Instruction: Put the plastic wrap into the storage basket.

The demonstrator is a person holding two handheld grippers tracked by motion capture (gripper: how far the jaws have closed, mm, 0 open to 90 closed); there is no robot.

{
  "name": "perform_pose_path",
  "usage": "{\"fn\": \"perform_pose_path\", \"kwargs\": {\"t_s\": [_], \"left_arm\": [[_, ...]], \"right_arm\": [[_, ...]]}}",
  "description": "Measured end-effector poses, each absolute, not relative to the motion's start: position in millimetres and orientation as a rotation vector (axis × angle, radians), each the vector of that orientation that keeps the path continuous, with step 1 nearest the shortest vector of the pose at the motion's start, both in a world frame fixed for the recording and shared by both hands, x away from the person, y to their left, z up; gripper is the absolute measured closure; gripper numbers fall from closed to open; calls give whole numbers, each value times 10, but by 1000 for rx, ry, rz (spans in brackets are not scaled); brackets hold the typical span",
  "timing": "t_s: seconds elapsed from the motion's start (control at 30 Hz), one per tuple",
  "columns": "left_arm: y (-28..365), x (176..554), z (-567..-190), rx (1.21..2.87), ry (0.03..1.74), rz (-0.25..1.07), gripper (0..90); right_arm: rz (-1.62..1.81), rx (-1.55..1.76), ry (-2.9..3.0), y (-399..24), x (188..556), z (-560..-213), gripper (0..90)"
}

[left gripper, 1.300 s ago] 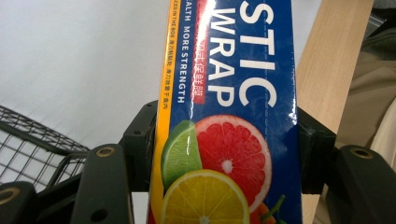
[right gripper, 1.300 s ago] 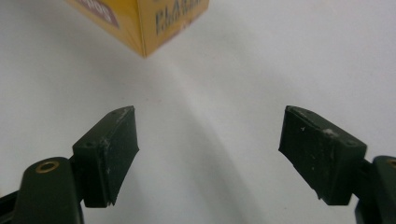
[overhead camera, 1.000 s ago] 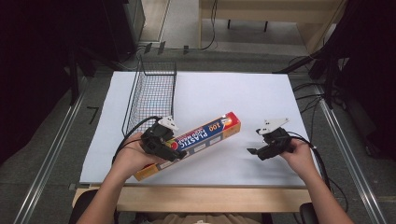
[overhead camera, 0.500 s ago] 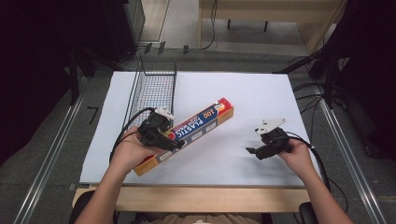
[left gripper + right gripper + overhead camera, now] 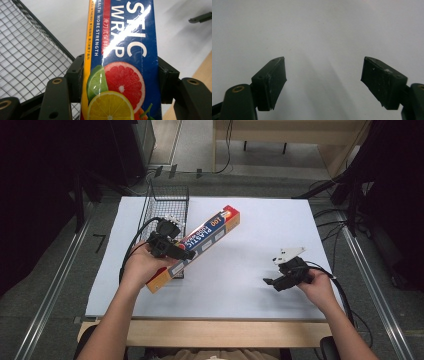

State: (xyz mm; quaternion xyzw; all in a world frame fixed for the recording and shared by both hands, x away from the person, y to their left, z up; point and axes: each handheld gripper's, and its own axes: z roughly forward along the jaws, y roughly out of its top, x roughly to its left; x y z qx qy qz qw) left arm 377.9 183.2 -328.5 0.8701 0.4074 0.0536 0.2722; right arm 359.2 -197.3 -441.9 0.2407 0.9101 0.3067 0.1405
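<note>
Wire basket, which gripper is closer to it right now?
Left. The left gripper sits beside the wire basket, gripping the plastic wrap box; the right gripper hovers far across the table.

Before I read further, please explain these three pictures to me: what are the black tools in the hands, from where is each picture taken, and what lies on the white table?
A person sits at a white table and holds a hand-operated two-jaw gripper in each hand. The high view looks down from above. Each of the other two pictures comes from a camera riding on one gripper, looking along its black jaws.

The left gripper is shut on a long plastic wrap box; in the left gripper view the box sits between the jaws. Beside it stands a wire basket. The right gripper is open and holds nothing, with bare table between its jaws.
</note>
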Motion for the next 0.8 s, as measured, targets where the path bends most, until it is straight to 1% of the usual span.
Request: {"fn": "perform_pose_path", "kwargs": {"t_s": [0.1, 0.37, 0.63, 0.7, 0.8], "left_arm": [[1855, 3832, -3253, 2327, 1117, 152, 397], [1919, 3979, -3171, 2292, 1212, 235, 396], [2026, 4127, -3128, 2237, 1307, 276, 397], [2055, 4152, -3125, 2229, 1326, 280, 397], [2146, 4194, -3100, 2199, 1338, 245, 397]], "right_arm": [[884, 695, 2630, -1969, 3591, -4422, 206], [890, 672, 2622, -1966, 3585, -4413, 206], [889, 673, 2625, -1962, 3583, -4418, 206], [889, 676, 2627, -1963, 3583, -4417, 206], [888, 676, 2628, -1962, 3582, -4419, 206]]}}
